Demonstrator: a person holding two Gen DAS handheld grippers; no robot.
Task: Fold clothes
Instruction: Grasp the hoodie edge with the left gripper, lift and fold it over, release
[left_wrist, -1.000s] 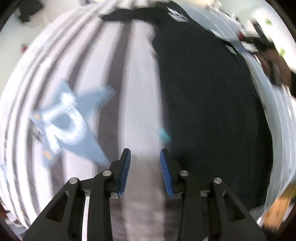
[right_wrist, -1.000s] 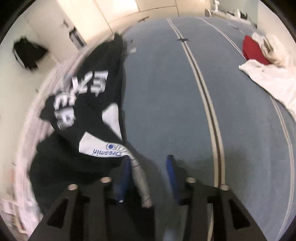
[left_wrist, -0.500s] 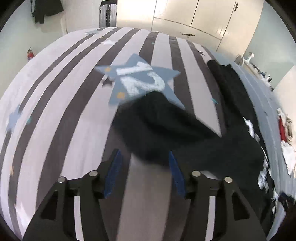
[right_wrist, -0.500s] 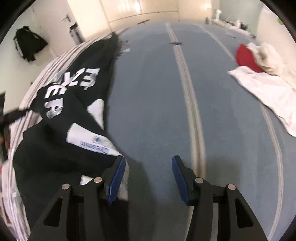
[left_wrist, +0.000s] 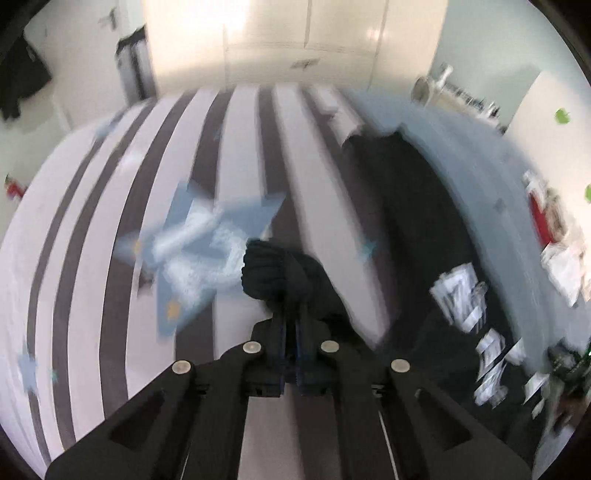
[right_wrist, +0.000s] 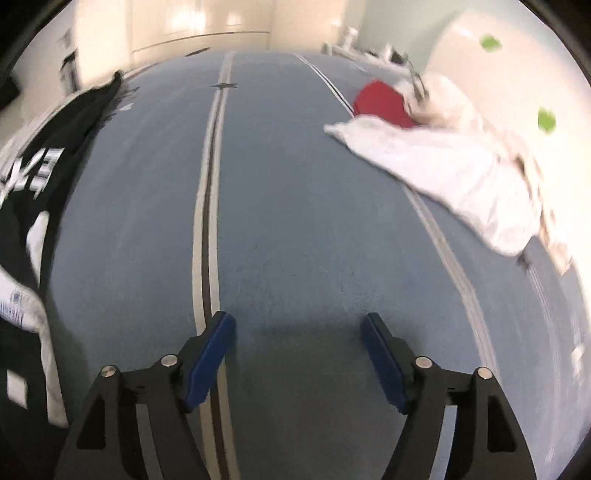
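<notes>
Matt black knit garment (left_wrist: 280, 273); soft striped cloth bedcover (left_wrist: 92, 258); smooth blue bedspread (right_wrist: 295, 206)

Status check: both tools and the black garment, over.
Left tool shut on bunched cuff of black printed garment, jaws just closed. Right tool open, empty, over blue bedspread, jaws just widened. White cloth lies far right, clear.

Pale cupboard doors (left_wrist: 306, 40) line the far wall, brightly lit; a dark shape, perhaps a jacket (left_wrist: 18, 85), hangs left.
</notes>
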